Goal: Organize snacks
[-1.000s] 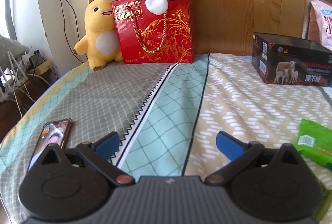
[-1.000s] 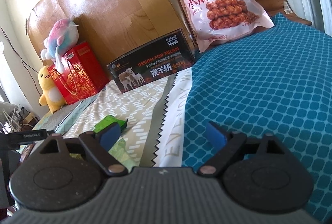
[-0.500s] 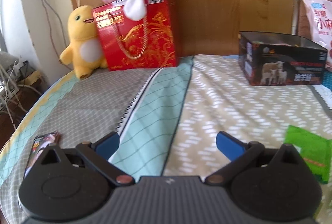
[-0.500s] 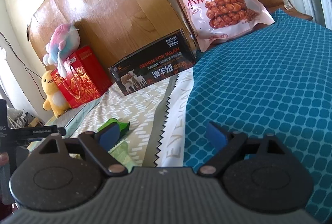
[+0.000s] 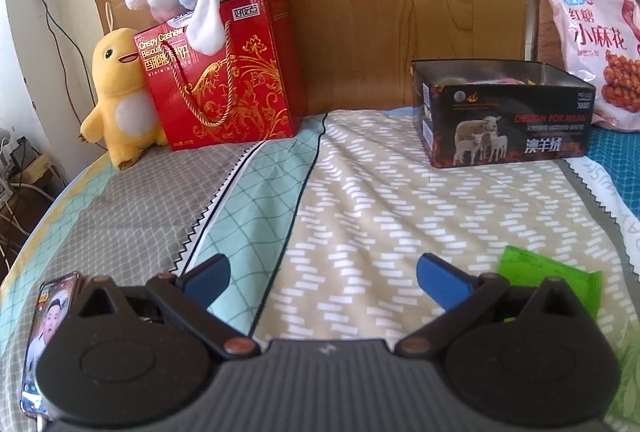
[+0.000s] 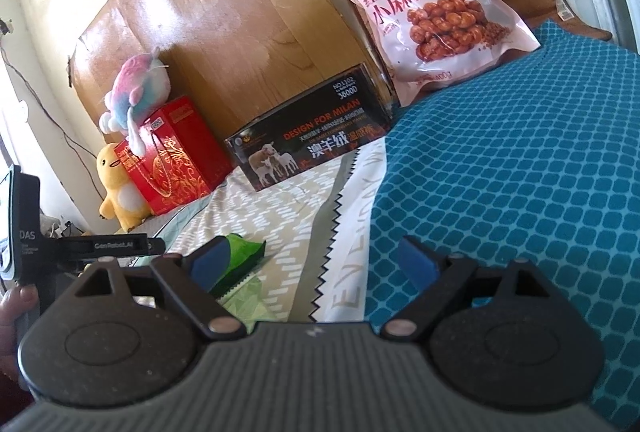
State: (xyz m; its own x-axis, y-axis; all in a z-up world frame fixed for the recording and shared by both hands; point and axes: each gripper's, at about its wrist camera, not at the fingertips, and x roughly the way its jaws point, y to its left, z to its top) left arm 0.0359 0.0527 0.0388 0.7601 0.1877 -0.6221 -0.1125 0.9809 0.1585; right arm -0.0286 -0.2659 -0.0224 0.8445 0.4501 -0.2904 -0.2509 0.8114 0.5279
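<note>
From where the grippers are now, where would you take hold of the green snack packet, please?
Probably the green snack packet by its near edge, coming low from the front: it lies flat on the bedspread, so only a thin edge fits an open gripper.

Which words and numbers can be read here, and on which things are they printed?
"Crispy Cashew Biscuit": red gift box.
"DESIGN FOR MILAN", "NO.L102", "3800D", "澳羊绒": black box.
"小麻花", "400g": pink snack bag.
"GenRobot.AI": left claw.
Green packet: print blurred.
</note>
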